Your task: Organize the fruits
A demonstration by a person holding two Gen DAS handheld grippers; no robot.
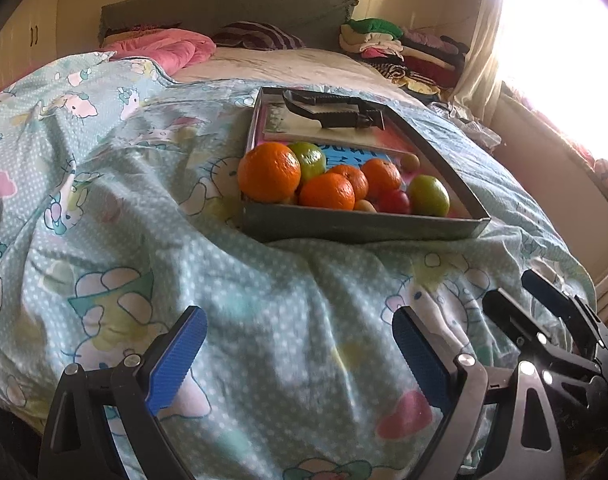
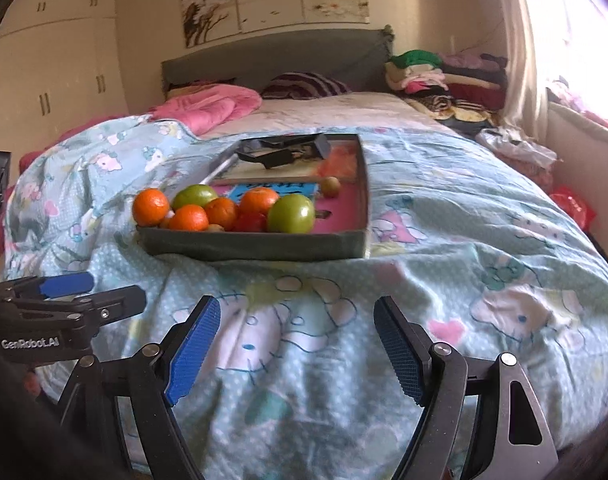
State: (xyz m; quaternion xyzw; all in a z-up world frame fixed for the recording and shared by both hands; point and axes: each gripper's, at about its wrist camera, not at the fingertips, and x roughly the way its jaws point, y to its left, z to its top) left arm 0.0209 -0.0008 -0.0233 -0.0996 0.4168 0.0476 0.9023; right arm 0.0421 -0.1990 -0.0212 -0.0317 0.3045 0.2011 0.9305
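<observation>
Shallow grey rectangular cardboard tray [image 1: 355,227] [image 2: 256,245] is sitting on a pale blue cartoon-print quilt [image 1: 152,208] [image 2: 443,248] covering the bed, its long axis running away from both cameras toward the grey padded headboard [image 1: 232,12] [image 2: 272,54], with the near short wall facing the grippers. Fruit is crowding the near end: 4 round orange mandarins, the largest [image 1: 268,172] [image 2: 151,207] lying at the near left corner, 3 more [image 1: 327,191] [image 2: 188,218] packed beside it; 2 glossy green apples, 1 [image 1: 428,195] [image 2: 291,213] toward the right of the cluster, 1 [image 1: 309,159] [image 2: 195,197] behind the mandarins; 1 small red fruit [image 1: 395,202] [image 2: 251,222], partly hidden between them. A small brownish round fruit [image 1: 409,161] [image 2: 331,186] is lying apart, farther back; others of that kind are peeking out under the pile, too covered to count. A black folding tool [image 1: 331,114] [image 2: 284,150] is resting across the far end on printed paper, its type unclear. The left gripper [image 1: 300,344] [image 2: 88,294] is hovering over the quilt near the tray, blue-padded fingers spread wide and holding nothing. The right gripper [image 2: 298,344] [image 1: 521,300] is hovering just beside it, likewise spread and empty. The window at the right is blown out white.
</observation>
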